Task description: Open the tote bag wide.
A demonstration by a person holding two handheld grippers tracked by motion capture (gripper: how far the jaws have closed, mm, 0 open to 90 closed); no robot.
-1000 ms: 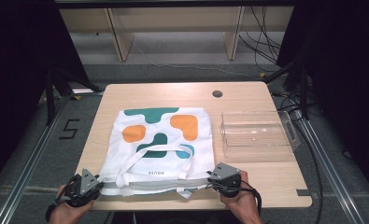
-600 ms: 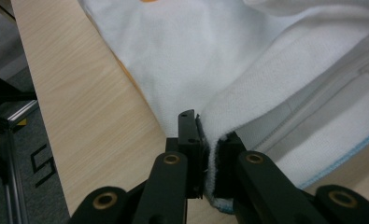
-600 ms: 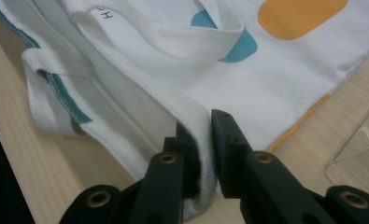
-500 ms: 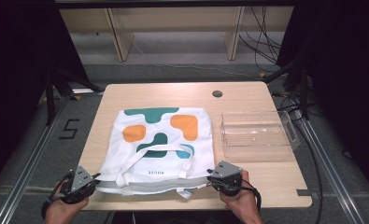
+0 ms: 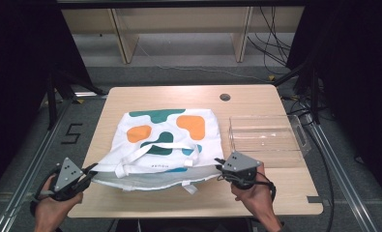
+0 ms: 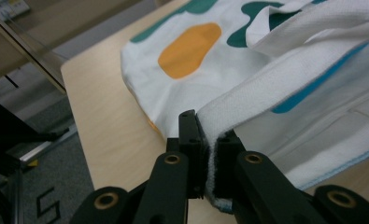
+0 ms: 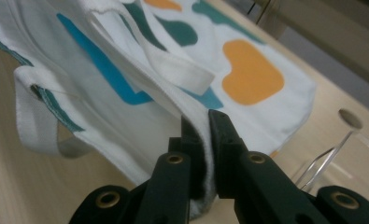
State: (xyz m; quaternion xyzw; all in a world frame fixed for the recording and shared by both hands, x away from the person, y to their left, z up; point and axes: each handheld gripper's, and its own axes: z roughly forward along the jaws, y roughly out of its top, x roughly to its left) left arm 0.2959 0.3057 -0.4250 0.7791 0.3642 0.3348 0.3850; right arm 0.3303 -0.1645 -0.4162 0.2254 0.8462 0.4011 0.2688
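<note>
Tote bag (image 5: 167, 140): white with orange, green and blue patches — lies mid-frame on the wooden table (image 5: 256, 99), its near hem raised off the tabletop.
Left gripper (image 5: 88, 170): lower left of the high view, jaws clamped on the bag's left hem corner.
Right gripper (image 5: 221, 169): lower centre-right, jaws just closing, hem fabric pinched between them.
Clear plastic tray (image 5: 267, 139): right of the bag — just beyond the right gripper.
</note>
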